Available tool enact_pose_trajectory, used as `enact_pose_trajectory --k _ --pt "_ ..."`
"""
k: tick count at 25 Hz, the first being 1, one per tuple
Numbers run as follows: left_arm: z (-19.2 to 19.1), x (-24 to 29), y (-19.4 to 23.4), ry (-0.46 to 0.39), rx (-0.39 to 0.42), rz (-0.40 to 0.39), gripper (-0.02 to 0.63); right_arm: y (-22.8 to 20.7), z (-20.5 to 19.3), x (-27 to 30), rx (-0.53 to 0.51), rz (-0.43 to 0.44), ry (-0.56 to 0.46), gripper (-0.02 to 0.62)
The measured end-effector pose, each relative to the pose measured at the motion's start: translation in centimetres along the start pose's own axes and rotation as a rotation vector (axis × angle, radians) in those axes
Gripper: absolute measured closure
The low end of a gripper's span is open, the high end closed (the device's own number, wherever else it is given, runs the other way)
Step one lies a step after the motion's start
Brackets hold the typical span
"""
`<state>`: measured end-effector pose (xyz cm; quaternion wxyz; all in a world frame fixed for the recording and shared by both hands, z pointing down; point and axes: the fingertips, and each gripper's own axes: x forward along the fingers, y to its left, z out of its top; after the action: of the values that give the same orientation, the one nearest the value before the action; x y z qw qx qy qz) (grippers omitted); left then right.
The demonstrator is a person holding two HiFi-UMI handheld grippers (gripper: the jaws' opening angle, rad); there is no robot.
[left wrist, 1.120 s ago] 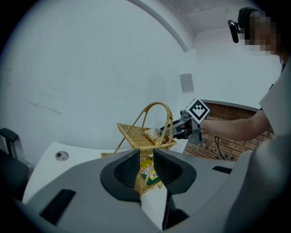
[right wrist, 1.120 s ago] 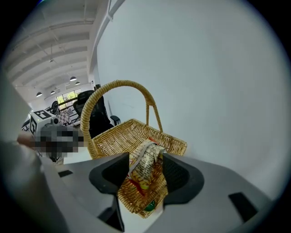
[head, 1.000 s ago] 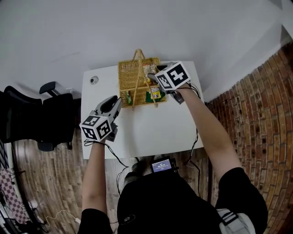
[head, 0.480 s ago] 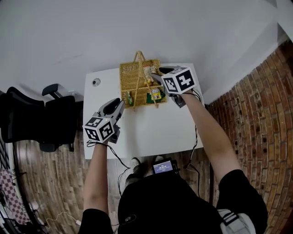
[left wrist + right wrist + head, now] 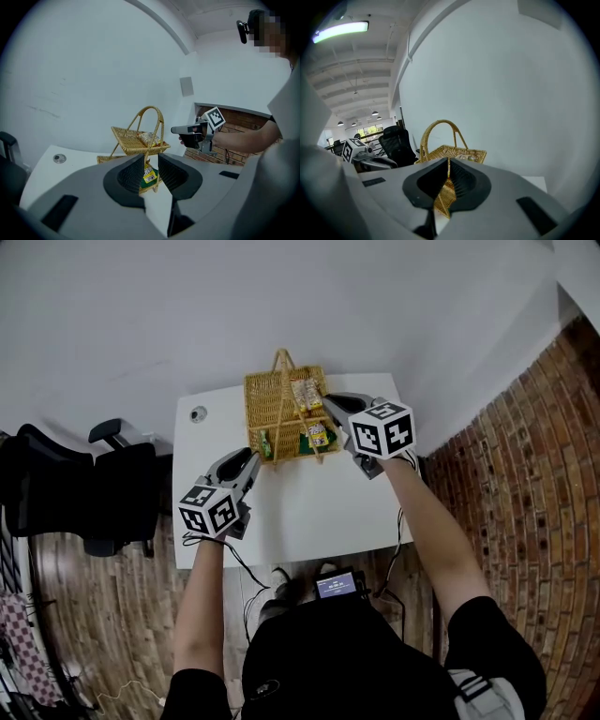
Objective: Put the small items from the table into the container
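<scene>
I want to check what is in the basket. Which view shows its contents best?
The head view: it looks down into the basket, so several packets inside show. The left gripper view sees it from the side, with only two packets visible. The right gripper view shows mostly wicker, hardly any contents.

The two-tier wicker basket [image 5: 267,404] stands upright at the tabletop's [image 5: 291,512] far edge, containing several small packets [image 5: 307,395].
</scene>
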<state>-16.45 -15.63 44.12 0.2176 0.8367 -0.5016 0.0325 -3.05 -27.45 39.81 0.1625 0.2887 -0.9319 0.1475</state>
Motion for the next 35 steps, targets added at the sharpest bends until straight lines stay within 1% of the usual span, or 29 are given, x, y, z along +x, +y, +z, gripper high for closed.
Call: enact_pose_trajectory --k 4,8,15,18,25,31,35 --pt "0.0 -0.1 -0.5 -0.004 0.006 -0.008 0.511 1.5 -1.0 -1.2 0.002 0.041 -0.019 0.581" --pt "0.2 -0.5 -1.3 -0.033 0.013 -0.015 0.511 2.8 -1.7 -2.5 0.015 0.07 -0.04 0.584" --pt "0.3 -1.5 -2.4 -0.085 0.003 -0.015 0.546 5.0 -3.0 -4.4 0.045 0.117 -0.063 0.584" --pt "0.1 -1.7 -2.8 -0.087 0.016 -0.011 0.581 5.9 -4.0 -4.6 0.06 0.134 -0.061 0.584" --pt "-0.7 -2.4 -3.6 -0.09 0.01 -0.022 0.583 7.5 -5.9 -5.3 0.093 0.165 -0.063 0.584" --pt "-1.5 -3.1 -4.0 -0.088 0.012 -0.013 0.583 8.2 -7.2 -6.2 0.135 0.181 -0.08 0.584" --pt "-2.5 -3.8 -4.2 -0.089 0.004 -0.004 0.583 8.8 -8.2 -6.7 0.143 0.189 -0.073 0.584"
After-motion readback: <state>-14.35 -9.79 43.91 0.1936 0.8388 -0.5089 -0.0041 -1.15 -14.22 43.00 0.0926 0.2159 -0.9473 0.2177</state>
